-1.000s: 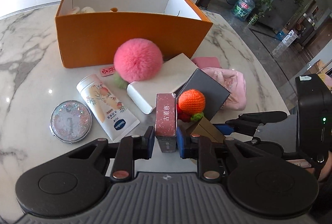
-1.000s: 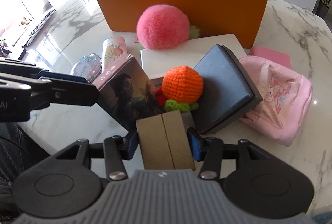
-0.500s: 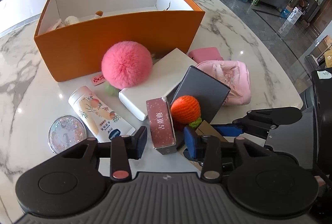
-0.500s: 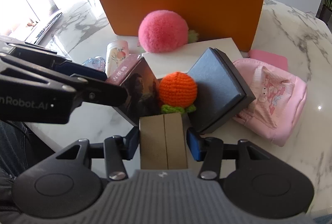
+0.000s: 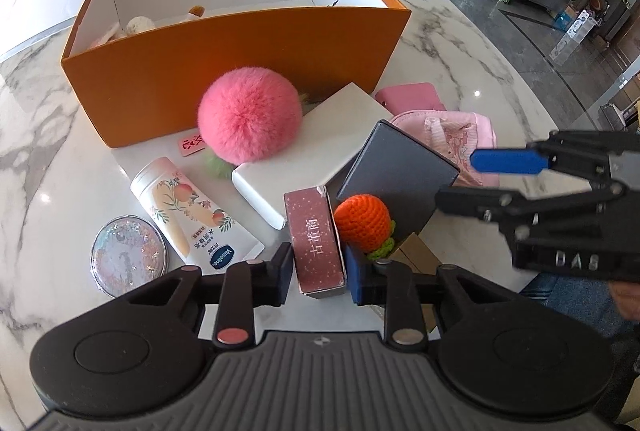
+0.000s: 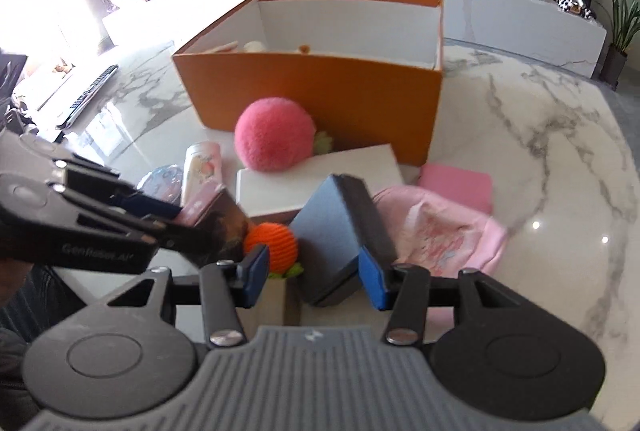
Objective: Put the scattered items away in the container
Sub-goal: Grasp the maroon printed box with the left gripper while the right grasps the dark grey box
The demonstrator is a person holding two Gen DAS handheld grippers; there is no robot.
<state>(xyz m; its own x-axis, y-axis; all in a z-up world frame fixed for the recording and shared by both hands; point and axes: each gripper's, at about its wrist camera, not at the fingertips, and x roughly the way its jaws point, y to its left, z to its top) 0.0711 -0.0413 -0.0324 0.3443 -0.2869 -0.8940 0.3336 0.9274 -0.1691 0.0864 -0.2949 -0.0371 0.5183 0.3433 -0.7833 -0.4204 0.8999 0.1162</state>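
The orange container (image 5: 224,71) stands open at the far side of the marble table (image 5: 48,167). A tube (image 5: 192,215) reads "Vaseline" (remaining print illegible). The left gripper (image 5: 318,269) points steeply down, jaws closing around the maroon box (image 5: 318,239). The right gripper (image 6: 314,273) stands open above the dark box (image 6: 340,235), gripping nothing.

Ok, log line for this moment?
left gripper: closing around maroon box | right gripper: open, empty, near dark box | orange container: few items inside, most outside
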